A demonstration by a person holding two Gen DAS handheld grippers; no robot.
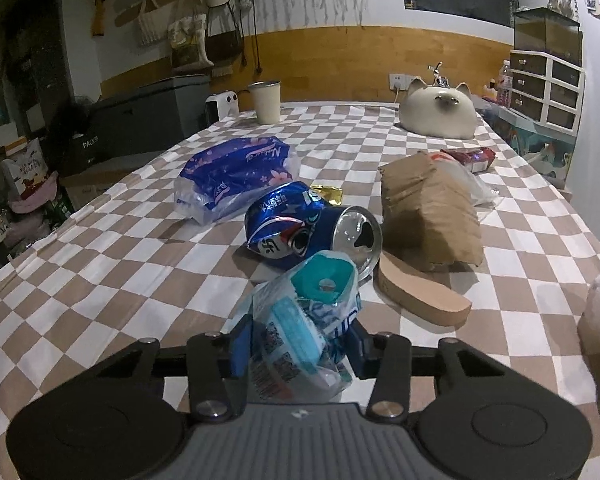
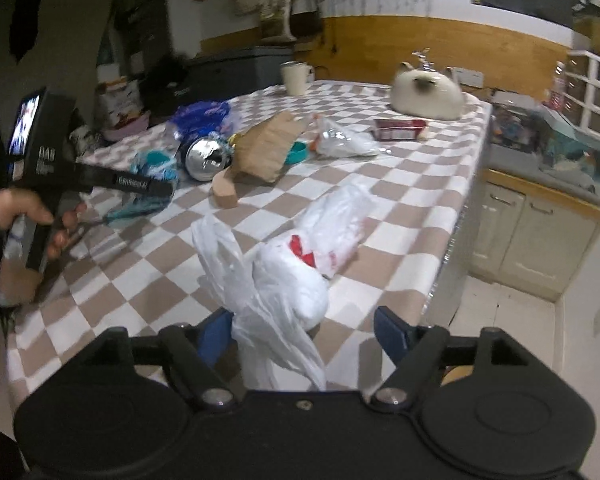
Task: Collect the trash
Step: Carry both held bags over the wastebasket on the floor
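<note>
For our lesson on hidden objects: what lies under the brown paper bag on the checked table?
A flat tan wooden piece pokes out from beneath the brown paper bag, resting on the checked table. Its far end is covered by the bag, so its full shape cannot be seen.

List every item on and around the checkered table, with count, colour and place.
Teal wipes packet: one, teal and white, clamped in the left gripper.
Crushed can: one, blue, on its side at table centre.
Tissue pack: one, blue and purple, left of the can.
Brown paper bag: one, right of the can.
Wooden piece: one, tan, before the brown bag.
Red packet: one, far right.
Cup: one, cream, far edge.
Cat figure: one, cream, far right.
White plastic bag: one, between the right fingers.
Left hand-held gripper: shut on the packet.
Right hand-held gripper: open.
</note>
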